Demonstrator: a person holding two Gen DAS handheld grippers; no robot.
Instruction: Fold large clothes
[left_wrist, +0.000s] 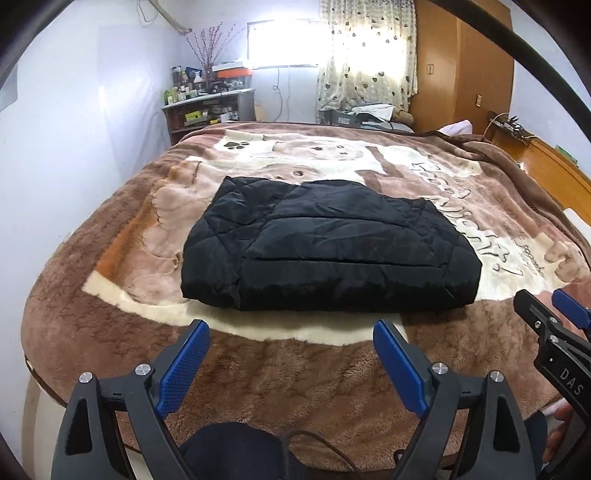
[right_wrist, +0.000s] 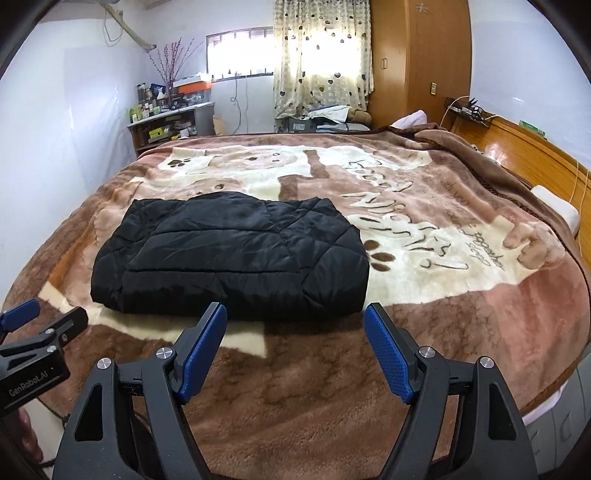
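The left tool (left_wrist: 291, 354) is held low over the near edge of the bed, with its two fingers spread wide and nothing between them. Each finger is a black plastic arm with a flat blue pad (left_wrist: 183, 369) that has a fine dotted rubber texture. The right tool (right_wrist: 295, 339) is built the same and is also spread wide and empty; its blue pads (right_wrist: 388, 354) point toward the bed. Each tool appears at the side edge of the other view, so they are held side by side and apart.

Just beyond both tools lies the black jacket (left_wrist: 325, 247), folded into a thick, nearly rectangular bundle. Its cloth is smooth and slightly shiny, with quilted stitch lines that make diamond shapes, and the near edge is rounded and puffy. The jacket is in front of the tools and not touching them. From the left tool it lies straight ahead, and from the right tool it lies a little to the left.

The jacket rests on a fluffy blanket (right_wrist: 369, 387) in brown, cream and pink, printed with paw marks and curly letters, which covers the whole bed. Behind the bed stand a cluttered shelf (right_wrist: 170, 122), a curtain with a heart pattern (right_wrist: 321, 55) and a wooden wardrobe (right_wrist: 417, 59).
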